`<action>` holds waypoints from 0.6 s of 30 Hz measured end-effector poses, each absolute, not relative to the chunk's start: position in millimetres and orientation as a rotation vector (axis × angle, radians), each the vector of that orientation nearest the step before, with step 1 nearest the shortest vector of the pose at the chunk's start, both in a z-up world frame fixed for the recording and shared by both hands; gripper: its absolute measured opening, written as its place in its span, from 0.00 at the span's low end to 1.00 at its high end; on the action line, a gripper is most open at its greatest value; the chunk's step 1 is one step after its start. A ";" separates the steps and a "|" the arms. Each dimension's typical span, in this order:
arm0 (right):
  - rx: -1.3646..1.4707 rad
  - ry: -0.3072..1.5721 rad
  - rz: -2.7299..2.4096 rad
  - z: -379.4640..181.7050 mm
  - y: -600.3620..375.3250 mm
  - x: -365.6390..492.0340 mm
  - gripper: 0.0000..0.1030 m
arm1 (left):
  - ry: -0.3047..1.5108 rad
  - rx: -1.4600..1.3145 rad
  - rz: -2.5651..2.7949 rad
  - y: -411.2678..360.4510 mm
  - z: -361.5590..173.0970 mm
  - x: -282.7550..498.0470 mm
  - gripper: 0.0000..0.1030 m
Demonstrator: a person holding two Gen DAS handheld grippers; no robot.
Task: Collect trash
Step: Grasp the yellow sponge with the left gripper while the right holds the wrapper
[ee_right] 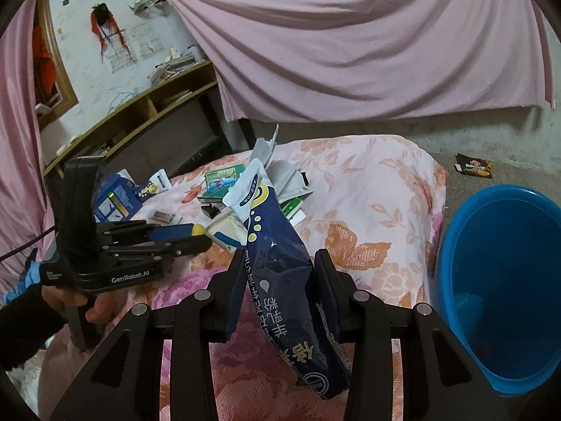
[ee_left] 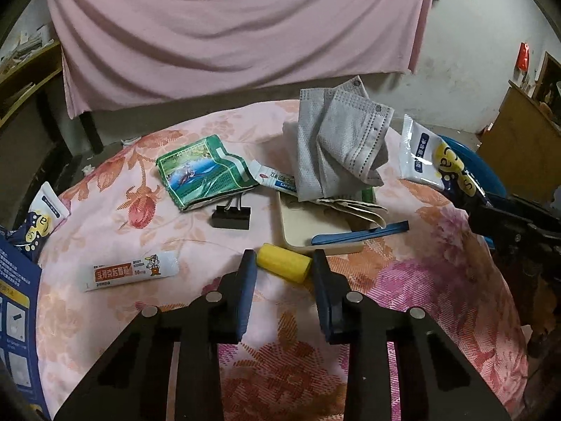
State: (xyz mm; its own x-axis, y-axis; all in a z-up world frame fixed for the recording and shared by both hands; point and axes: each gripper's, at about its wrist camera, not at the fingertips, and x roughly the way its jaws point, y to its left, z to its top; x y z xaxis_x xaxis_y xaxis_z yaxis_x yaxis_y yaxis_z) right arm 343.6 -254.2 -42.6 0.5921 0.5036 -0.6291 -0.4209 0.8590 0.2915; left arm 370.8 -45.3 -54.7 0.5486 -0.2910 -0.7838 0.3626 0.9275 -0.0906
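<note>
Right gripper [ee_right: 280,273] is clamping a navy wrapper [ee_right: 277,245].
Blue bin [ee_right: 498,280] is waiting rightward (close by); left gripper [ee_left: 284,266] is gaping around a yellow roll [ee_left: 284,262].

"GenRobot.AI" stands in pale letters on the black body of the left tool [ee_right: 207,235]. Just left of that tool's tips, a white sachet [ee_left: 131,271] reads "50 mg". A navy pouch [ee_left: 442,165] far right shows "Ca".

yellow sponge roll [ee_left: 284,262], blue basin [ee_right: 498,280], pink floral cloth [ee_left: 403,280]
</note>
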 end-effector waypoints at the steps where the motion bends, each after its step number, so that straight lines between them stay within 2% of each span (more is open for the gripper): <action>1: 0.115 0.766 0.538 -42.8 -254.0 343.5 0.35 | 0.907 0.087 -0.385 -45.6 -54.1 369.0 0.26; 8: 0.113 0.689 0.505 -35.0 -257.8 336.8 0.36 | 0.796 0.037 -0.354 -52.3 -32.1 339.2 0.26; 18: 0.195 0.393 0.383 -0.6 -294.2 314.9 0.36 | 0.478 0.064 -0.360 -88.5 42.8 309.4 0.26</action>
